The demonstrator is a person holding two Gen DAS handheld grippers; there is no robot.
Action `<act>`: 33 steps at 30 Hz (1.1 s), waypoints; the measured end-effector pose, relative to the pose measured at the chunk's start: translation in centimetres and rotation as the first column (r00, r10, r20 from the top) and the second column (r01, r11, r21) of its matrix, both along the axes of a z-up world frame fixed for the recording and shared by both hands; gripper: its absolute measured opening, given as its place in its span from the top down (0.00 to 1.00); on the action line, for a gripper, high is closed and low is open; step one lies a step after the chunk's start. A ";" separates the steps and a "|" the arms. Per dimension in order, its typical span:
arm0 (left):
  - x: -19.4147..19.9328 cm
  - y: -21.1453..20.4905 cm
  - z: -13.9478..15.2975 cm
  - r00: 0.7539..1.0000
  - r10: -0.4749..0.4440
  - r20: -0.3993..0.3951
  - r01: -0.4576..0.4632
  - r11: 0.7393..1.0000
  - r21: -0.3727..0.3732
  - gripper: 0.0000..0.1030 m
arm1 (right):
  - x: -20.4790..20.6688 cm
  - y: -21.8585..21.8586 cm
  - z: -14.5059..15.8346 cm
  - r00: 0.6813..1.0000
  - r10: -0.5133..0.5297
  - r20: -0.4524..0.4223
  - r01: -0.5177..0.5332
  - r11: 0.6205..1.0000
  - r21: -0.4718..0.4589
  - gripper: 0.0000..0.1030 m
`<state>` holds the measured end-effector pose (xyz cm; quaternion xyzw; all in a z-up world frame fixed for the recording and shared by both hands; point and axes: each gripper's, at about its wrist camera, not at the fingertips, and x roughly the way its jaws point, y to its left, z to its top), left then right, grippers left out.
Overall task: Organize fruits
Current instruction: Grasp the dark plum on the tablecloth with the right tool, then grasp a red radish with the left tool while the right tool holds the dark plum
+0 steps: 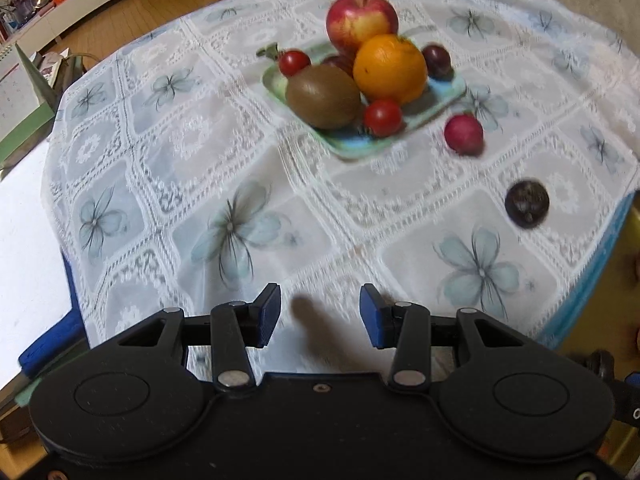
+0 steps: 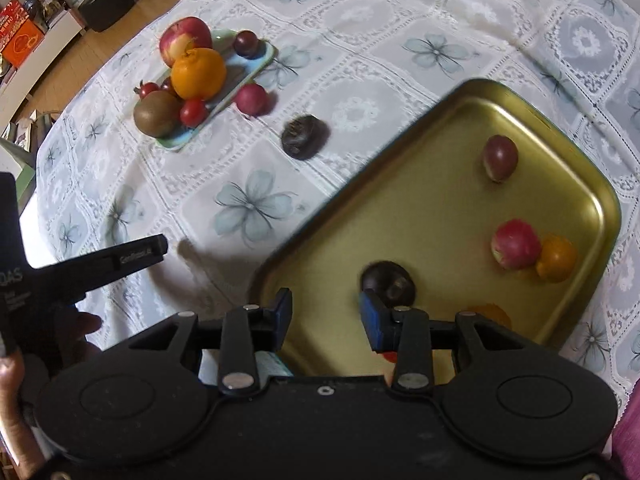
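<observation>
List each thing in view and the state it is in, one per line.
left gripper: open, empty, above the cloth
right gripper: open, empty, over the gold tray
gold tray: holds several small fruits
green plate: piled with fruit
apple: on the plate
orange: on the plate
kiwi: on the plate
red fruit: loose on the cloth
dark fruit: loose on the cloth

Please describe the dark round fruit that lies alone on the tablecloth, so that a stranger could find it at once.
Start at the green dish piled with fruit. Between it and the gold tray, two fruits sit on the bare tablecloth. The dark round fruit is the one nearer the tray: almost black and dull, unlike the pinkish-red fruit beside the dish.
</observation>
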<state>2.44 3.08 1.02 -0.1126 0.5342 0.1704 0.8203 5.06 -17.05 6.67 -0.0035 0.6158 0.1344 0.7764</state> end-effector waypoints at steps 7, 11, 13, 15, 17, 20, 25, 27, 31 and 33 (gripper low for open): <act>-0.1 2.1 -0.1 0.998 0.011 0.060 -0.014 0.999 0.042 0.50 | 3.5 3.6 0.3 0.993 -0.083 0.085 0.087 0.995 -0.045 0.61; -0.8 2.4 -0.4 0.997 -0.019 0.069 0.017 1.000 0.020 0.50 | 6.3 5.3 -1.2 0.986 -0.140 0.085 0.145 0.988 -0.053 0.60; -1.1 2.4 -0.4 0.995 -0.042 0.086 0.042 0.999 0.002 0.50 | 7.6 6.0 -2.0 0.985 -0.154 0.078 0.159 0.986 -0.054 0.60; -1.1 2.6 -0.3 0.994 -0.056 0.099 0.057 0.998 -0.015 0.50 | 8.6 6.7 -2.7 0.982 -0.163 0.092 0.170 0.983 -0.063 0.60; -1.1 3.1 -0.3 0.993 -0.047 0.106 0.051 0.998 -0.033 0.50 | 9.3 7.5 -3.6 0.978 -0.176 0.109 0.185 0.980 -0.076 0.60; -1.1 3.8 -0.3 0.993 -0.016 0.117 0.020 0.999 -0.032 0.50 | 9.8 8.3 -4.5 0.979 -0.167 0.118 0.180 0.977 -0.110 0.60; -1.4 4.4 -0.1 0.989 -0.011 0.146 0.022 0.997 -0.072 0.50 | 10.2 9.3 -6.5 0.981 -0.156 0.117 0.175 0.968 -0.181 0.58; -1.2 4.3 -0.3 0.990 -0.011 0.142 0.024 0.996 -0.086 0.50 | 10.3 9.3 -7.0 0.980 -0.153 0.125 0.176 0.965 -0.193 0.60; -1.1 4.0 -0.6 0.991 -0.017 0.133 0.027 0.997 -0.073 0.50 | 10.4 9.0 -7.8 0.982 -0.154 0.112 0.173 0.967 -0.190 0.59; -1.1 4.0 -0.6 0.990 -0.019 0.138 0.030 0.997 -0.078 0.50 | 10.2 9.2 -7.9 0.982 -0.137 0.128 0.160 0.967 -0.198 0.59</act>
